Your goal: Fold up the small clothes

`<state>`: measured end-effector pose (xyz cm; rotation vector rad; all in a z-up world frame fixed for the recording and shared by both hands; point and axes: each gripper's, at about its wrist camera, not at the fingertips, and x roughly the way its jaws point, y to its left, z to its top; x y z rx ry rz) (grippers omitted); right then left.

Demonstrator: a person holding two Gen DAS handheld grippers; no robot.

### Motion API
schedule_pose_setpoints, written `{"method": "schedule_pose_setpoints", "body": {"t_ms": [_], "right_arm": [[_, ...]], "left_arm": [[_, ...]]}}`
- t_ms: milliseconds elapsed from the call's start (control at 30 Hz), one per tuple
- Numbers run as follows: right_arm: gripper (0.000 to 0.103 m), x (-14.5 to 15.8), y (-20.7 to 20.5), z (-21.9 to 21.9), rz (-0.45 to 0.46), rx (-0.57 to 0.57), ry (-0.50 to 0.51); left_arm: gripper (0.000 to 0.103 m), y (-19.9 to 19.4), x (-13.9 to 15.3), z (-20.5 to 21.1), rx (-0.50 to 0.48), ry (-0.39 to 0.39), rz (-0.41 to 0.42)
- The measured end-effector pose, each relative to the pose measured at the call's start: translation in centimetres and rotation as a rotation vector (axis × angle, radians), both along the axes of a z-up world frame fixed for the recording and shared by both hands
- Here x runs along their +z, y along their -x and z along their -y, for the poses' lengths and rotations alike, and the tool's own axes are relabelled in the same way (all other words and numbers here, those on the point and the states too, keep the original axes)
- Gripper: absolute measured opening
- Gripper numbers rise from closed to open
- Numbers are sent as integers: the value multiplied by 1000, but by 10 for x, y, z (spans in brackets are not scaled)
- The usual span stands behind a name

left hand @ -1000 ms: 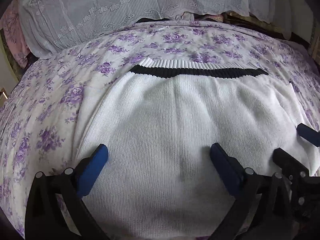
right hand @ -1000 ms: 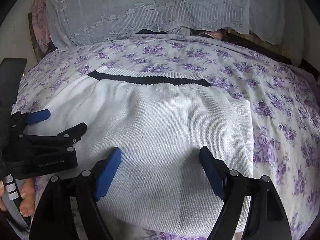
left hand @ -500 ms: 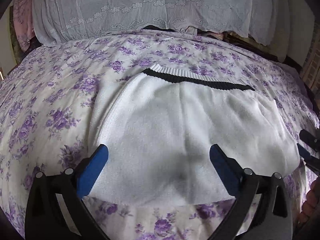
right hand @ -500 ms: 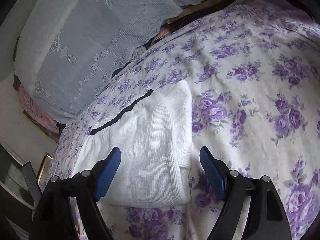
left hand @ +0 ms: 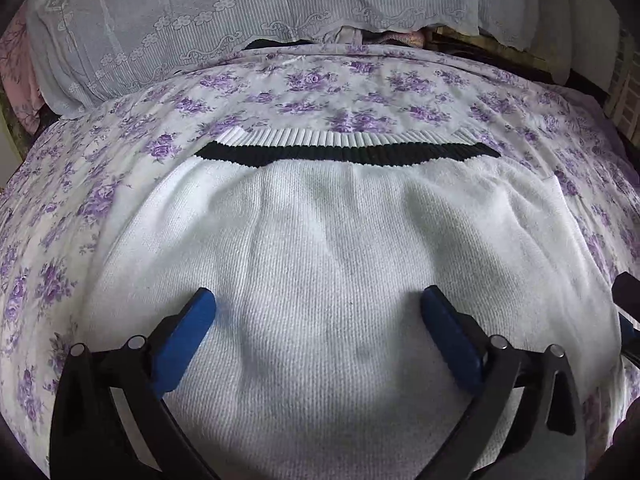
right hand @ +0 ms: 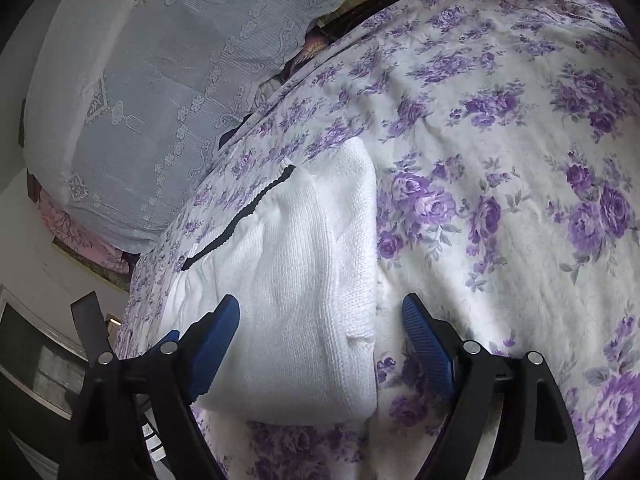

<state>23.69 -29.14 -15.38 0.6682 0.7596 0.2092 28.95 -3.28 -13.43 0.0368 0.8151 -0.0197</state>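
I see a bed spread with a white sheet printed in purple roses. At its head a pale lace cloth is draped, pink fabric showing beside it. Soft daylight falls across.

1. A bedspread printed with purple flowers covers the bed
2. A pale lace-trimmed cloth hangs at twelve o'clock behind it
3. Pink fabric shows at ten o'clock

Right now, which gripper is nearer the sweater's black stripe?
Left. The left gripper sits over the white sweater, facing the black stripe. The right gripper straddles the sweater's side edge, farther off.
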Motion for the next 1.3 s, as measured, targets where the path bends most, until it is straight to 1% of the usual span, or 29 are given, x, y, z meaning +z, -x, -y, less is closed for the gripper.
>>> {"method": "schedule_pose_setpoints", "body": {"t_ms": [100, 267, 433, 533, 700, 767, 833, 900, 1000, 1067, 1167, 1300], "right_arm": [[84, 0, -1, -1, 5, 1, 12], [84, -1, -3, -3, 13, 3, 44], [84, -1, -4, -5, 22, 6, 69], [85, -1, -5, -6, 27, 9, 78], [88, 0, -5, -11, 29, 19, 102], [89, 0, -5, -12, 29, 20, 108], [89, -1, -6, -12, 29, 20, 115], [89, -1, -5, -13, 29, 20, 119], [89, -1, -5, -14, 30, 17, 127], [89, -1, -5, -16, 29, 15, 138], [89, -1, -5, -16, 28, 14, 144], [89, -1, -5, -16, 28, 14, 144]], "left_arm": [[99, 4, 2, -3, -4, 17, 11], [99, 12, 6, -11, -12, 68, 22], [99, 20, 10, -16, -19, 71, 30], [99, 24, 17, -21, -24, 31, 43], [99, 34, 41, -45, -12, -138, 136], [99, 36, 44, -62, -1, -157, 140], [99, 34, 40, -79, 16, -133, 127], [99, 30, 30, -95, 44, -89, 104], [99, 16, 11, -109, 65, -28, 2], [99, 14, 13, -113, 62, -3, 8], [99, 18, 18, -112, 68, -20, 42], [99, 23, 22, -109, 49, -23, 59]]}}
